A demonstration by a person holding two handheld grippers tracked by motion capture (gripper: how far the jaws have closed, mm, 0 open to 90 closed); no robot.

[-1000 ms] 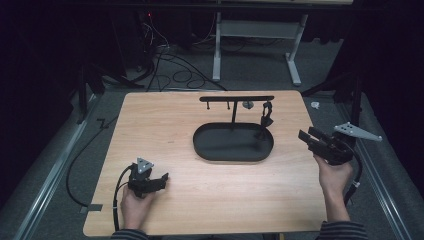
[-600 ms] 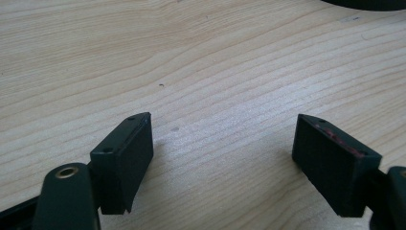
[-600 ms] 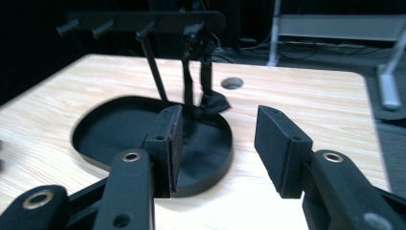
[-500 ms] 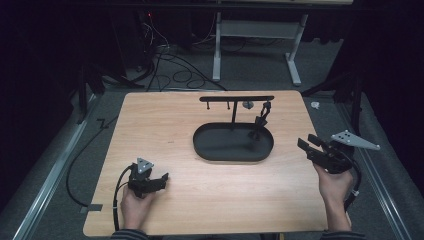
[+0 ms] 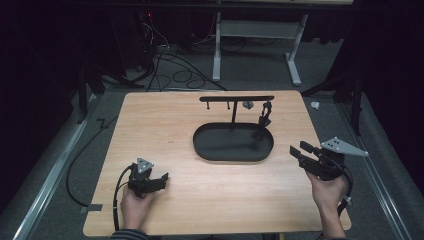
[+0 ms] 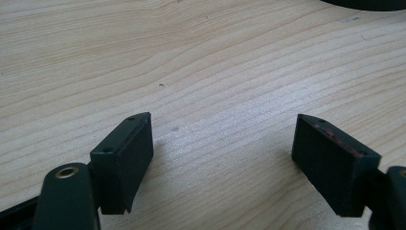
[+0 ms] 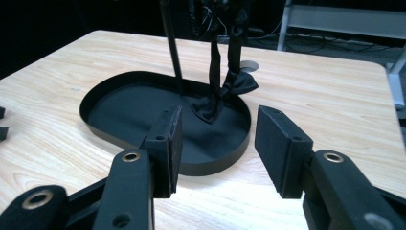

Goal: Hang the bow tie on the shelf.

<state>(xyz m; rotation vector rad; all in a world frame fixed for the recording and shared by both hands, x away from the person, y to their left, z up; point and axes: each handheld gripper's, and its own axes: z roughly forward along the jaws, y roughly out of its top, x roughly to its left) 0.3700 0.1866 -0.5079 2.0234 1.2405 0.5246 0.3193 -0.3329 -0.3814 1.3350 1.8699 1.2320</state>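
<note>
A black oval tray [image 5: 215,150] sits right of centre on the wooden table, with a T-shaped black rack [image 5: 236,98] rising from it. A black bow tie on a strap [image 5: 263,117] hangs from the right end of the bar, its lower end down in the tray. My right gripper [image 5: 300,148] is held above the table to the right of the tray, open and holding nothing. In the right gripper view it [image 7: 218,120] points at the tray [image 7: 124,110] and the bow tie [image 7: 237,84]. My left gripper [image 5: 164,179] rests at the front left, open [image 6: 222,158] over bare wood.
A small grey round disc [image 5: 247,104] lies on the table behind the tray. Past the far edge of the table, cables [image 5: 170,60] run across the floor, and a white desk frame [image 5: 260,30] stands further back. Each gripper trails its own cable off the table.
My right gripper has drawn back from the rack toward the near edge of the table and sunk a little. The left gripper has stayed put.
</note>
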